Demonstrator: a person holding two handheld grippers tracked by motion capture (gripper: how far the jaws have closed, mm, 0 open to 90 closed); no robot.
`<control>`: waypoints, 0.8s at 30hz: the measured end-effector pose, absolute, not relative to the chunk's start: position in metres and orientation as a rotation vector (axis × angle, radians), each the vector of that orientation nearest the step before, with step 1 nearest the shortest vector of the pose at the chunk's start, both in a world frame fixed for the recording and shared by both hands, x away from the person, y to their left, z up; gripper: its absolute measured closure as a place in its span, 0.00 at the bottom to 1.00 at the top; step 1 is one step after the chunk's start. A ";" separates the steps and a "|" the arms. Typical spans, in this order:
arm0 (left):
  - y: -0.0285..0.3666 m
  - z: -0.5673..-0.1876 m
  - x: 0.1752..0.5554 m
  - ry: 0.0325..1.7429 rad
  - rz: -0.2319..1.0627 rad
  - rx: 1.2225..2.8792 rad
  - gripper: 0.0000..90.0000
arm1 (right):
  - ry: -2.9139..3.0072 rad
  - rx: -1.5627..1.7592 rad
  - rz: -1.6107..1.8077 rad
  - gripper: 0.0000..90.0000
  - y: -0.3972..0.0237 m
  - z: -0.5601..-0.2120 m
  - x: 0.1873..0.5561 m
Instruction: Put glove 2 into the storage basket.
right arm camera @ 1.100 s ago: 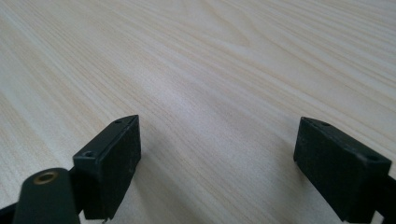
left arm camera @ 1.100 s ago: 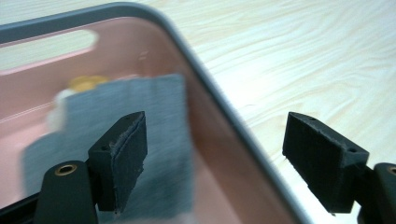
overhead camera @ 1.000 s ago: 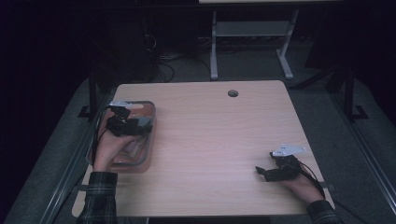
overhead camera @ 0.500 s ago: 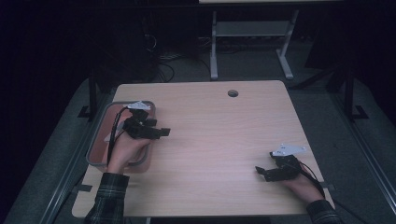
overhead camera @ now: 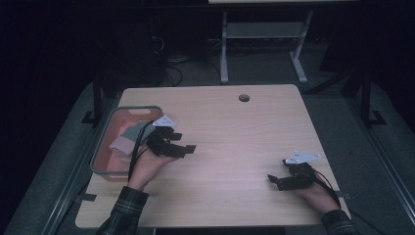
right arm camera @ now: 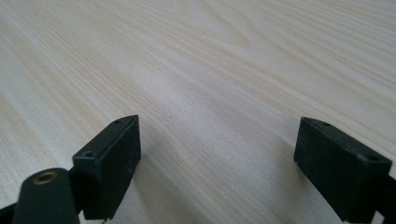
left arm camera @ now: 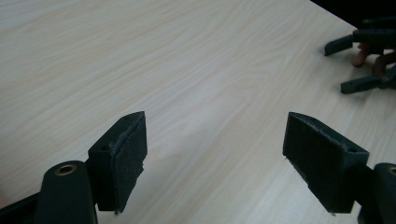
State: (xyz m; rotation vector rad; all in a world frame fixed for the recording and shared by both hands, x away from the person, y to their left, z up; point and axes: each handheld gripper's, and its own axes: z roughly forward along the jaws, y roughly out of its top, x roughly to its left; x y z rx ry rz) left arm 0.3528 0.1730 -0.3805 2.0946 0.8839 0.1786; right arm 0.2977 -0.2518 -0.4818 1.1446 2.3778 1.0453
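My left gripper (overhead camera: pixel 185 150) is held over the wooden table (overhead camera: pixel 235 132), just right of a pink bin (overhead camera: pixel 100 152) with a grey rim. Its jaws stand wide open with nothing between them; in the left gripper view (left arm camera: pixel 215 135) bare wood lies under them. Grey cloth (overhead camera: pixel 134 131) and pink cloth (overhead camera: pixel 120 144) lie in the bin. My right gripper (overhead camera: pixel 275 181) rests near the table's front right, jaws open and empty, over bare wood in the right gripper view (right arm camera: pixel 219 140). The left gripper view catches the right gripper (left arm camera: pixel 364 60) farther off.
A round cable hole (overhead camera: pixel 243 98) sits near the table's far edge. Behind the table stands a metal frame (overhead camera: pixel 264 29) with cables on the dark floor. The bin sits at the table's left edge.
My left gripper has moved right, from above the bin out over the table, jaws still open. The right gripper has stayed put.
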 end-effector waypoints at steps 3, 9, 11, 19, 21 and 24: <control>0.165 -0.387 0.345 0.852 0.174 2.117 0.24 | 2.378 1.145 1.046 0.16 -0.252 -0.482 0.298; 0.155 -0.400 0.331 0.802 0.178 2.137 0.24 | 2.378 1.144 1.045 0.16 -0.252 -0.482 0.298; 0.153 -0.404 0.328 0.784 0.182 2.150 0.24 | 2.378 1.144 1.045 0.16 -0.252 -0.482 0.298; 0.143 -0.421 0.316 0.740 0.202 2.189 0.21 | 2.378 1.143 1.045 0.16 -0.252 -0.482 0.298; 0.141 -0.424 0.314 0.729 0.200 2.193 0.21 | 2.378 1.144 1.045 0.16 -0.252 -0.482 0.298; 0.137 -0.428 0.311 0.712 0.208 2.210 0.20 | 2.377 1.143 1.046 0.16 -0.252 -0.482 0.298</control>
